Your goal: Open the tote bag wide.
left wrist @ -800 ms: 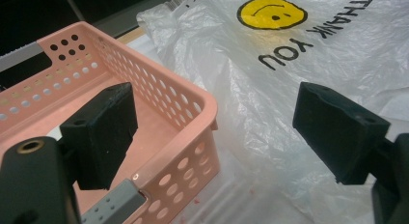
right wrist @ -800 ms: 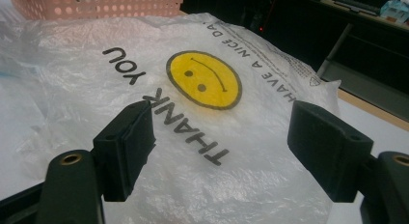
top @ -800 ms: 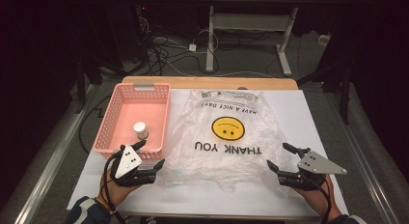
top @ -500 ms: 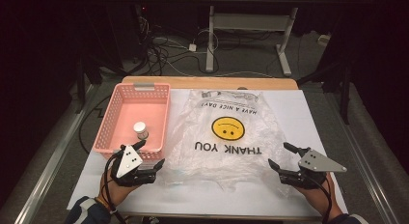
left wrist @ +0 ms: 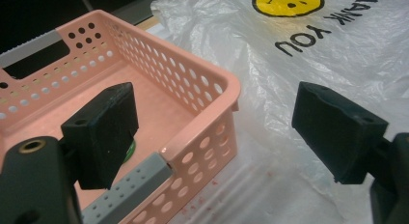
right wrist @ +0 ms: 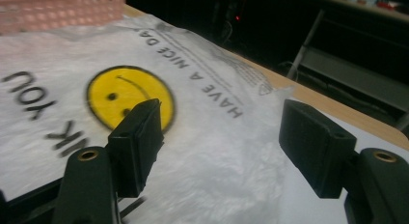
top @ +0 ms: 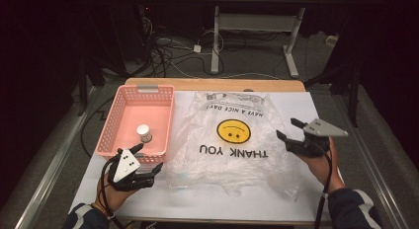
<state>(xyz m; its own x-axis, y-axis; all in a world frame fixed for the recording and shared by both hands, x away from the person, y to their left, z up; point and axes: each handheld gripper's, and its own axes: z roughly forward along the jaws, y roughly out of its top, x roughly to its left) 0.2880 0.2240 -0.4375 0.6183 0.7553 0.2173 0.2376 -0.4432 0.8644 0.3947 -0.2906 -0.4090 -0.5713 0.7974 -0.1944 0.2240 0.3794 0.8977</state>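
Lifting away from the table's near edge, the right gripper (top: 292, 131) now sits higher and farther forward than it did a moment ago, at about three o'clock from the plastic bag (top: 232, 140), its jaws spread wide and holding nothing. The left gripper (top: 146, 157) has barely moved; it hovers at seven o'clock of the bag, just beside the near end of the pink basket (top: 168, 121), jaws also wide and empty. Judging by this shift, the right hand looks to be lining up on the bag's right edge, so a grasp has probably not yet begun.

The bag lies flat and crinkled across the middle of the white table cover (top: 296, 103), touching the basket's right wall. Upside down from the person's side, it reads "THANK YOU" below a yellow smiley face (top: 233, 131), with "HAVE A NICE DAY!" nearer the far edge. Smaller print beyond that is too blurred to read.

Inside the basket stands a small white-capped jar (top: 144, 133), possibly with a green label, though the left gripper view hides most of it behind a jaw.
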